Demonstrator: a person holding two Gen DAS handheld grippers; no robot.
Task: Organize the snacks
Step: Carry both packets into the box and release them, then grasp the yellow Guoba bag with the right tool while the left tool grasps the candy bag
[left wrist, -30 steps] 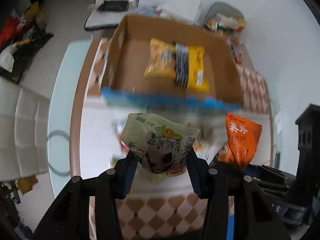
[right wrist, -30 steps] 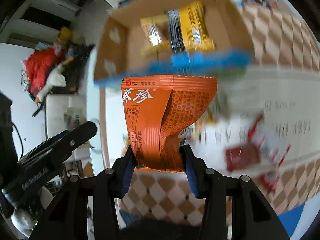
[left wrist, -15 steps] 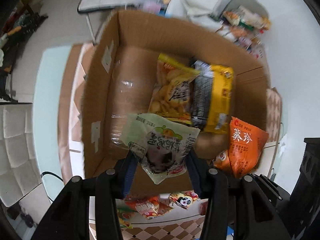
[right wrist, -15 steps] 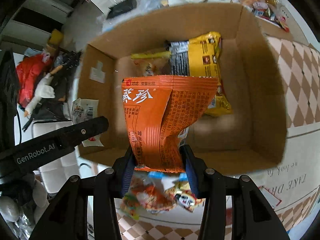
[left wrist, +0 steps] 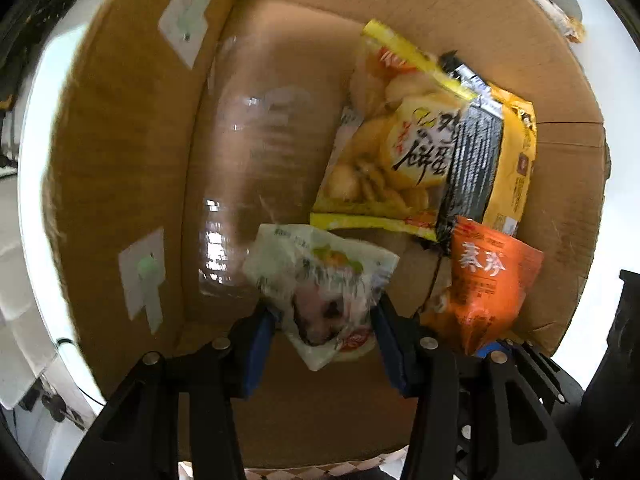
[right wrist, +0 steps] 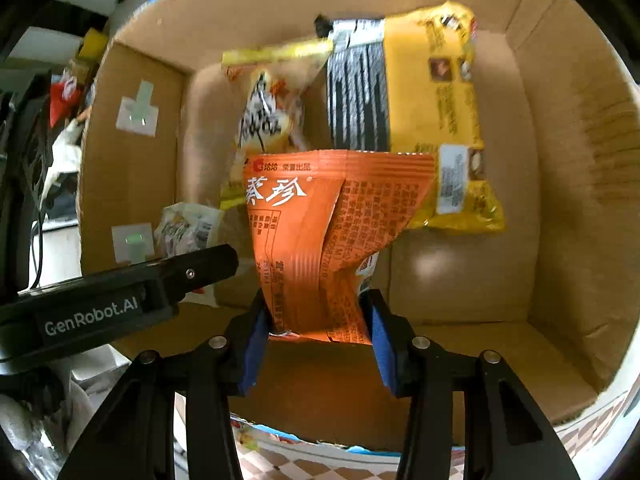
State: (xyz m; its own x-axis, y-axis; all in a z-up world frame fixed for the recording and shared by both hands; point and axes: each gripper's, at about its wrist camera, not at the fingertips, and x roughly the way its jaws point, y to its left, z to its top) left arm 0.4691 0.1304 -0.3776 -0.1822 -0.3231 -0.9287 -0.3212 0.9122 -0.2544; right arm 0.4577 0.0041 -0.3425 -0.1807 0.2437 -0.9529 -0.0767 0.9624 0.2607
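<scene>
**Two snack packets held down inside the cardboard box**

While both grippers point steeply down into the open brown cardboard box (left wrist: 132, 128), each has a packet between its blue-padded jaws. The left gripper (left wrist: 326, 334) pinches the bottom of a pale green-and-white plastic snack packet (left wrist: 320, 276), blurred in its own view, and its jaws have just been easing apart with the packet between them. The right gripper (right wrist: 320, 328) pinches the lower edge of a crinkled orange foil snack bag (right wrist: 332, 232) with white characters; its jaws have likewise just been opening slightly, pads touching the bag. On the box floor, farther in, lie a yellow bag of puffed snacks (left wrist: 400, 160) and, overlapping its right side, a yellow-and-black packet (left wrist: 492, 164). The orange bag hangs just near of these two.
</scene>
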